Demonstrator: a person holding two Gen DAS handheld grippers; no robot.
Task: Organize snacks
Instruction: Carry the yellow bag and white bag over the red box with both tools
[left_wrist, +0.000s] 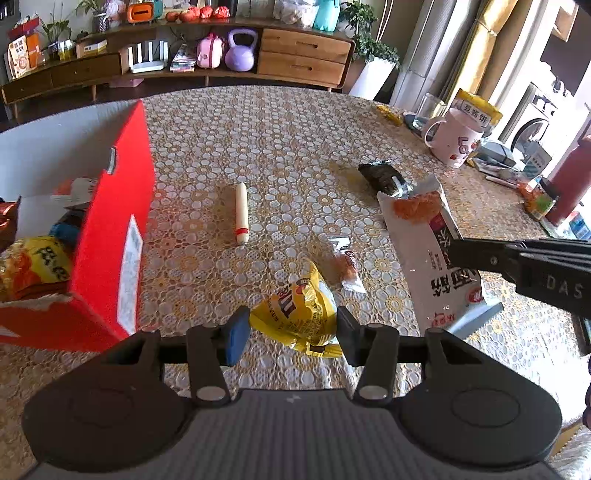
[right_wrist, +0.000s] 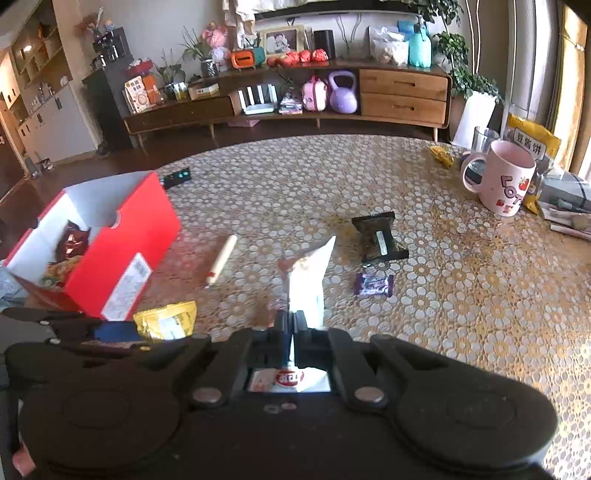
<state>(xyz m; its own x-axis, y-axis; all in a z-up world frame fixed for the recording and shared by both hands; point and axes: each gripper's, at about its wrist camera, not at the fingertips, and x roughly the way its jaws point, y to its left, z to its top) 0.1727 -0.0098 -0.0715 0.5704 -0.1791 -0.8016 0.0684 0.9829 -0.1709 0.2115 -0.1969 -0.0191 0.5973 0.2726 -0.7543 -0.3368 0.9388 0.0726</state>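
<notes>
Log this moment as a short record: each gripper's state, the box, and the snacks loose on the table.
left gripper: closed on yellow packet
right gripper: shut on white packet, lifted off the table
red box: open, several snacks inside
loose snacks: sausage stick, dark packet, purple candy, small clear-wrapped snack
also on tablecloth: pink mug

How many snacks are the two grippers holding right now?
2. The left gripper has a yellow packet between its fingers. The right gripper pinches a white bag. Other snacks lie loose on the table.
</notes>
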